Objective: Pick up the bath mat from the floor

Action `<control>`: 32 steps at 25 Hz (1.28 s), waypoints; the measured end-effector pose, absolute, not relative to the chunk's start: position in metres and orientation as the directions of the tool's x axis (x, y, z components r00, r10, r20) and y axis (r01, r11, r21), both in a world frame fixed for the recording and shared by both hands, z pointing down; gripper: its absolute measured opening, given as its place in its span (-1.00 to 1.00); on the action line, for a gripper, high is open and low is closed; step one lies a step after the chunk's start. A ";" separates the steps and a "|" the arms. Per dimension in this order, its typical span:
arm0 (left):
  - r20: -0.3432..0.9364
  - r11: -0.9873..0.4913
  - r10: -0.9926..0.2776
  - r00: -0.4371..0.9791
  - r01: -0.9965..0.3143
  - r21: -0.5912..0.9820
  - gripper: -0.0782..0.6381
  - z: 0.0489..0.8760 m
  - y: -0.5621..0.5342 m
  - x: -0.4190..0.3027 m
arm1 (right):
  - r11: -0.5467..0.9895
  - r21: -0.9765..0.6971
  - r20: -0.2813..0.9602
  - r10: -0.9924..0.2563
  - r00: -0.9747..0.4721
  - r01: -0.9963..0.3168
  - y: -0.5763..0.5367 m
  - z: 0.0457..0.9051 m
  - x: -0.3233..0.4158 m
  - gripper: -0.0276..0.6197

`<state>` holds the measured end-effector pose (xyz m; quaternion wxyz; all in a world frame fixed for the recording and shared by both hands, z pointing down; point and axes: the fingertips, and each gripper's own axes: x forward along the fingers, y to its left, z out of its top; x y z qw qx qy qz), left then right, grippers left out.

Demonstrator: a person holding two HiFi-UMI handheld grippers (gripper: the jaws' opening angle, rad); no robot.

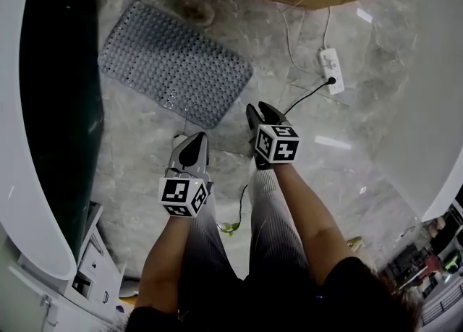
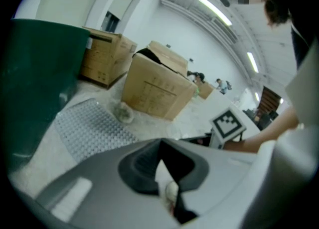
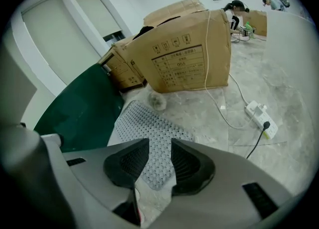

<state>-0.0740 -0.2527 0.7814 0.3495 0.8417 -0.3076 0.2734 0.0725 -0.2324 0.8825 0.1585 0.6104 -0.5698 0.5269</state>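
The grey bath mat [image 1: 173,63], dotted with small holes, lies flat on the marble floor [image 1: 369,135]. Both grippers hang short of its near edge without touching it. The left gripper [image 1: 194,142] is off the mat's near corner, its jaws clenched together with nothing between them. The right gripper [image 1: 262,112] is just past the mat's near right corner, jaws released and wide, also empty. Beyond the mat's far end stands a cardboard box [image 3: 184,58] with a row of printed handling symbols and lines of text too small to read. A white power strip [image 1: 331,69] lies to the mat's right. Each gripper's cube carries black-and-white square markers.
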 end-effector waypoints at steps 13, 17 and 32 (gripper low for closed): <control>0.730 -0.663 -0.290 0.619 -0.679 0.313 -0.76 0.905 -0.277 -0.094 | -0.401 -0.400 0.854 -0.489 -0.177 -0.824 -0.232 1.014 0.078 -0.51; 0.751 -0.683 -0.279 0.599 -0.673 0.283 -0.76 0.943 -0.281 -0.102 | -0.409 -0.403 0.855 -0.487 -0.177 -0.819 -0.233 1.046 0.075 -0.51; 0.778 -0.726 -0.284 0.561 -0.655 0.207 -0.76 1.036 -0.288 -0.105 | -0.460 -0.399 0.868 -0.468 -0.165 -0.794 -0.222 1.141 0.075 -0.51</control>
